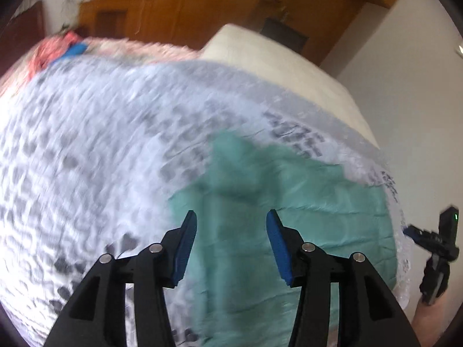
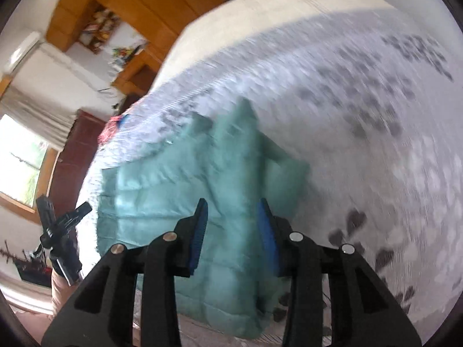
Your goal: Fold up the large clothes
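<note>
Blue pads of the left tool sit nearest the lens in the left wrist view, standing apart at a middling gap with nothing between them. Below and beyond them the teal garment lies on the bed's white quilt with grey hearts, partly folded, with a flap laid across its upper part. The other tool shows small at the right edge, off the garment's side. The picture is smeared, so the cloth's edges are hard to read. My worry from here: with neither tool gripping, a slippery padded layer could slide open again, and a grab aimed through this blur could catch the quilt along with the garment, dragging both.

Seen from the right wrist, the right tool has its pads at a narrower gap, also empty, hovering over the garment's near end. The garment runs away from the lens up the bed, its folded layers stacked unevenly along the right side. I judge that a pinch taking only the top layer would pull the stack askew, and lifting one end ahead of the other would twist the fold. The left tool is visible at the far left, beside a sleeve.
</note>
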The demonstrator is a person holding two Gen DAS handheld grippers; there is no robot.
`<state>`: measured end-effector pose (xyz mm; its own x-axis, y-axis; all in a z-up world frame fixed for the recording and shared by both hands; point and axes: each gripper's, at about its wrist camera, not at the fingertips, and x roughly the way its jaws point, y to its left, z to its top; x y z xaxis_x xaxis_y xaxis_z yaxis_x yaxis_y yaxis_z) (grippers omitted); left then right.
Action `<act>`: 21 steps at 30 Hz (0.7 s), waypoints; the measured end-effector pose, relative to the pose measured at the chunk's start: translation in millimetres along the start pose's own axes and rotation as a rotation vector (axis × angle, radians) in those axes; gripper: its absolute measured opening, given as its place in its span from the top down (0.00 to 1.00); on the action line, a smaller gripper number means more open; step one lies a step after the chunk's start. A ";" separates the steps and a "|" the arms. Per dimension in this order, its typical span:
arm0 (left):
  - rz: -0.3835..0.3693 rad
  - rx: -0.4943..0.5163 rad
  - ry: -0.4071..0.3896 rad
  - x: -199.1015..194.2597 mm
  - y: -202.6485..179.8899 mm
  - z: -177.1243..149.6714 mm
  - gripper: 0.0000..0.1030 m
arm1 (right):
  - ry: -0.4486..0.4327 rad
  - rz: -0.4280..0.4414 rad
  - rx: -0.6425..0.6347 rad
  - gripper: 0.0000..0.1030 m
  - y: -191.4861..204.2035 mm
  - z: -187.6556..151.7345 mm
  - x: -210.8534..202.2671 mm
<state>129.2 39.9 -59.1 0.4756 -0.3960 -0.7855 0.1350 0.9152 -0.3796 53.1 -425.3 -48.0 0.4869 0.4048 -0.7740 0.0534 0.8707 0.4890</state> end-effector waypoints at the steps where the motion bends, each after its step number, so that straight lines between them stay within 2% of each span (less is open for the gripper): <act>1: -0.014 0.022 0.003 7.3 -10.1 6.8 0.51 | -0.006 0.000 -0.026 0.65 4.5 4.3 1.7; 5: 0.006 0.118 0.040 41.6 -48.8 17.6 0.51 | 0.017 0.070 -0.078 0.65 26.6 34.9 32.8; 10: 0.036 0.096 0.096 77.9 -50.8 20.1 0.51 | 0.067 0.057 -0.016 0.65 12.6 65.4 81.5; 21: 0.045 0.077 0.165 118.5 -30.5 17.8 0.51 | 0.139 0.065 0.135 0.74 -43.1 60.7 132.8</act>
<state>197.0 -33.6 -131.9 0.3344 -0.3557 -0.8728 0.1864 0.9327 -0.3087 168.4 -426.1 -147.4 0.3683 0.5019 -0.7826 0.1471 0.7997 0.5821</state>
